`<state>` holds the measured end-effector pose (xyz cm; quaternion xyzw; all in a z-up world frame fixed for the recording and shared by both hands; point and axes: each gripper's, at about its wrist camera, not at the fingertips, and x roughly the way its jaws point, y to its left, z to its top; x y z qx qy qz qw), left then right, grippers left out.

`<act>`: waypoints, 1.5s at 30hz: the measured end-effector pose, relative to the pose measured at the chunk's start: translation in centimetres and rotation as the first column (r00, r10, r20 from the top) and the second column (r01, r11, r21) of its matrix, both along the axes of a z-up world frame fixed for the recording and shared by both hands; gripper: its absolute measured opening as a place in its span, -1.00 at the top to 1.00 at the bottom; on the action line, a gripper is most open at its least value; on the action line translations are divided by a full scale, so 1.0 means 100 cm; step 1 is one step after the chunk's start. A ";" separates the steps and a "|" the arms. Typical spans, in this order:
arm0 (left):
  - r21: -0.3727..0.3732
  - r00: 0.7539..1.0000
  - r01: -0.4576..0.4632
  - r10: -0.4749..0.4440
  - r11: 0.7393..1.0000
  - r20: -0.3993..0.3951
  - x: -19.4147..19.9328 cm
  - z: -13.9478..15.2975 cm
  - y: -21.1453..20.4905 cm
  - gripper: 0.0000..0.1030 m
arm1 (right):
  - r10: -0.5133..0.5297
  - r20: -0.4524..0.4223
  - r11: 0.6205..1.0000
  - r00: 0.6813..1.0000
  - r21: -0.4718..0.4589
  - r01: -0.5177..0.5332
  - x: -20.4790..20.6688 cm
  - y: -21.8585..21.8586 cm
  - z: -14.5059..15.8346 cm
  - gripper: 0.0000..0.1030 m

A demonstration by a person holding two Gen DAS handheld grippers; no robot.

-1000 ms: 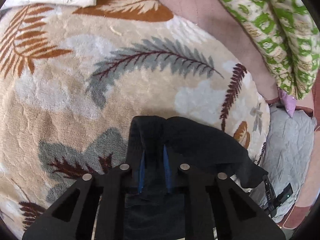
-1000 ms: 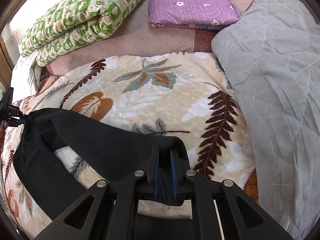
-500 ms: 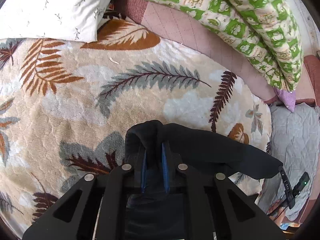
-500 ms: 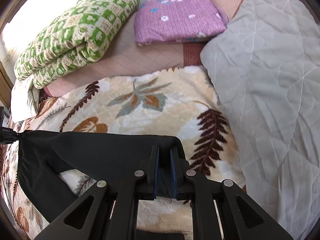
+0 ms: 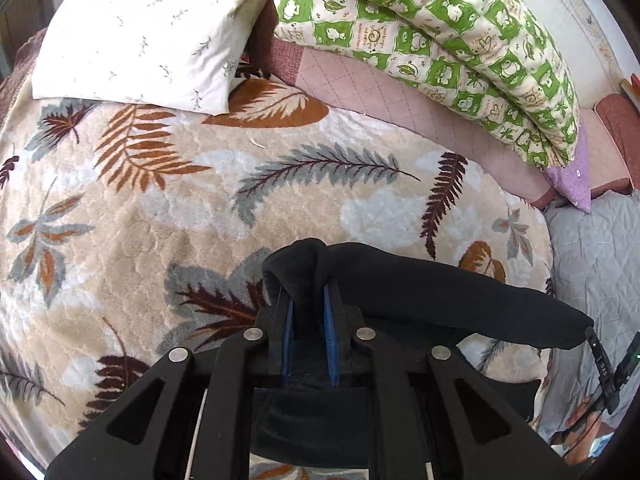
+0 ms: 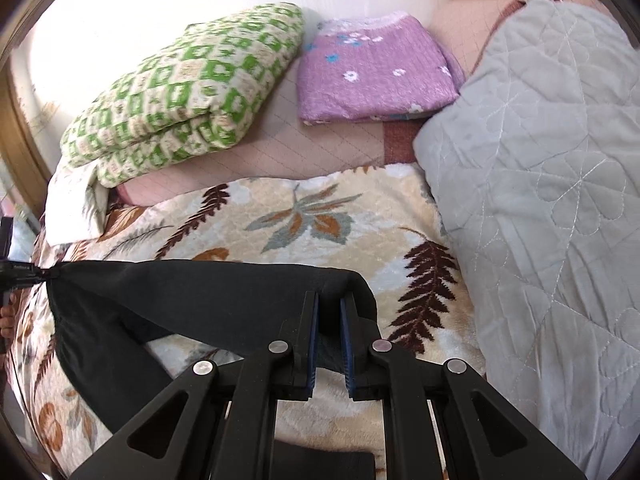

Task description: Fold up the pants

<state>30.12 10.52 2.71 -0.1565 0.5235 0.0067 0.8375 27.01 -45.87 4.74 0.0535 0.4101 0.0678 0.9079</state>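
Here the black pants [image 5: 440,292] hang stretched between the 2 grippers above a leaf-patterned blanket [image 5: 168,216] on the bed. The left gripper [image 5: 307,304] has its blue-padded fingers [image 5: 289,332] pinching a bunched corner of the dark cloth, and from there the fabric runs taut to the right, where the tip of the other tool shows at the frame edge. The right gripper [image 6: 329,312] likewise clamps a fold of the pants between its fingers [image 6: 346,344] — the cloth spans leftward to the far grip, with a loose part drooping onto the blanket below. Beyond the blanket lie a green-checked quilt [image 6: 188,92], a folded purple blanket [image 6: 372,72] just beside it, a grey quilted cover [image 6: 552,184] at right, and a white pillow [image 5: 148,32].
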 end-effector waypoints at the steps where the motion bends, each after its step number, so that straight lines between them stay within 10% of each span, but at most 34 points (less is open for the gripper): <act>1: 0.003 1.000 -0.002 0.002 1.000 0.008 -0.005 0.001 -0.001 0.78 | 0.012 0.006 1.000 1.000 -0.007 -0.012 -0.005 0.002 0.001 0.81; 14: 0.066 0.991 0.003 -0.012 0.998 0.134 -0.094 -0.008 -0.001 0.78 | 0.078 0.004 0.997 0.997 0.021 -0.078 -0.074 0.006 -0.021 0.81; 34: 0.046 0.995 0.089 -0.087 0.995 -0.043 -0.166 -0.076 0.011 0.49 | -0.034 -0.143 0.993 0.989 0.107 0.049 -0.169 -0.024 -0.091 0.70; 43: -0.193 0.993 0.043 -0.062 0.980 -0.096 -0.171 -0.059 0.056 0.36 | -0.109 -0.156 0.988 0.982 0.087 0.124 -0.202 -0.039 -0.073 0.55; 45: -0.240 0.995 0.021 -0.045 0.970 -0.093 -0.156 -0.051 0.063 0.04 | -0.122 -0.144 0.985 0.982 0.103 0.138 -0.205 -0.043 -0.063 0.37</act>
